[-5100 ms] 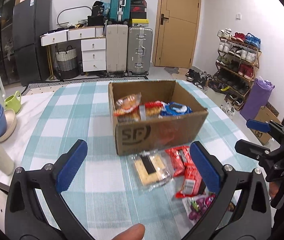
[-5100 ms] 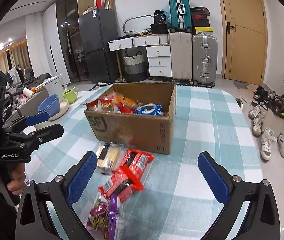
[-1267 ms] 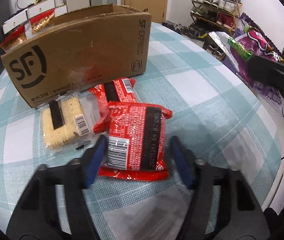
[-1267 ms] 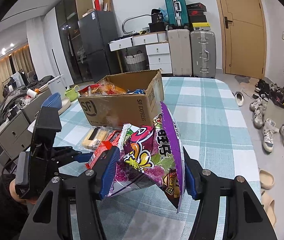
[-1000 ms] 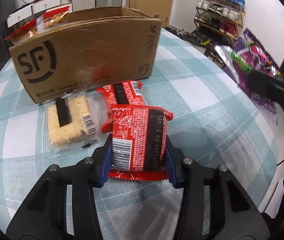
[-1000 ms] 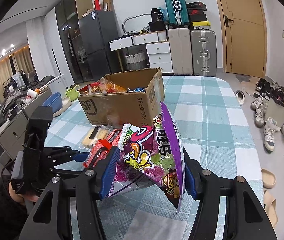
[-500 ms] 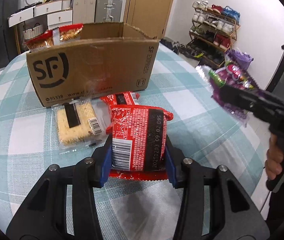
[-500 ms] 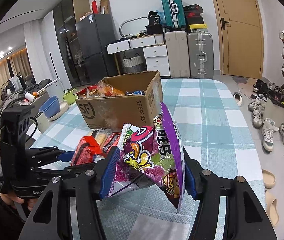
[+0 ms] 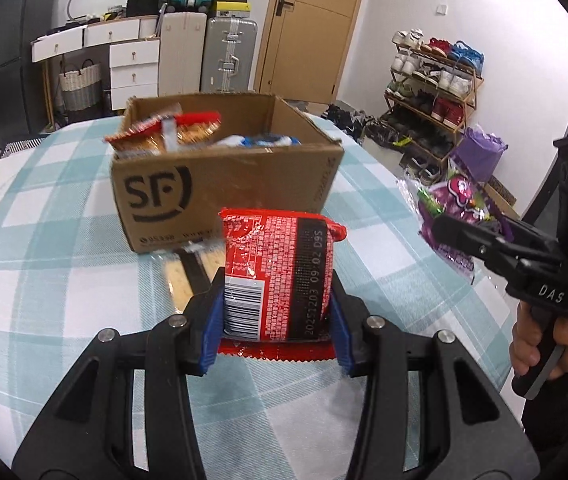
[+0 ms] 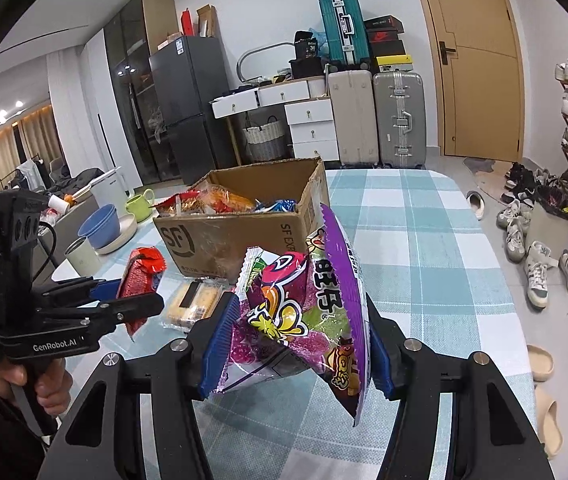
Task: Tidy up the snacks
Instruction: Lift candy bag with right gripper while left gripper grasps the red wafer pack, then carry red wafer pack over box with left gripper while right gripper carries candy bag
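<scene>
Table (image 10: 423, 248) covered with teal-and-white checked cloth. Resting directly on it: open cardboard box (image 9: 220, 192) of snacks; clear-wrapped cracker packet (image 10: 194, 300) just in front of box; at the left edge, blue bowl (image 10: 98, 222) stacked in a cream dish, beige cup (image 10: 80, 256), green mug (image 10: 138, 202)

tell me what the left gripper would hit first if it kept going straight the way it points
Probably the front wall of the cardboard box: the left gripper, shut on the red snack packet, aims at it. Depth is unclear; it might meet the cracker packet lower down instead.
</scene>
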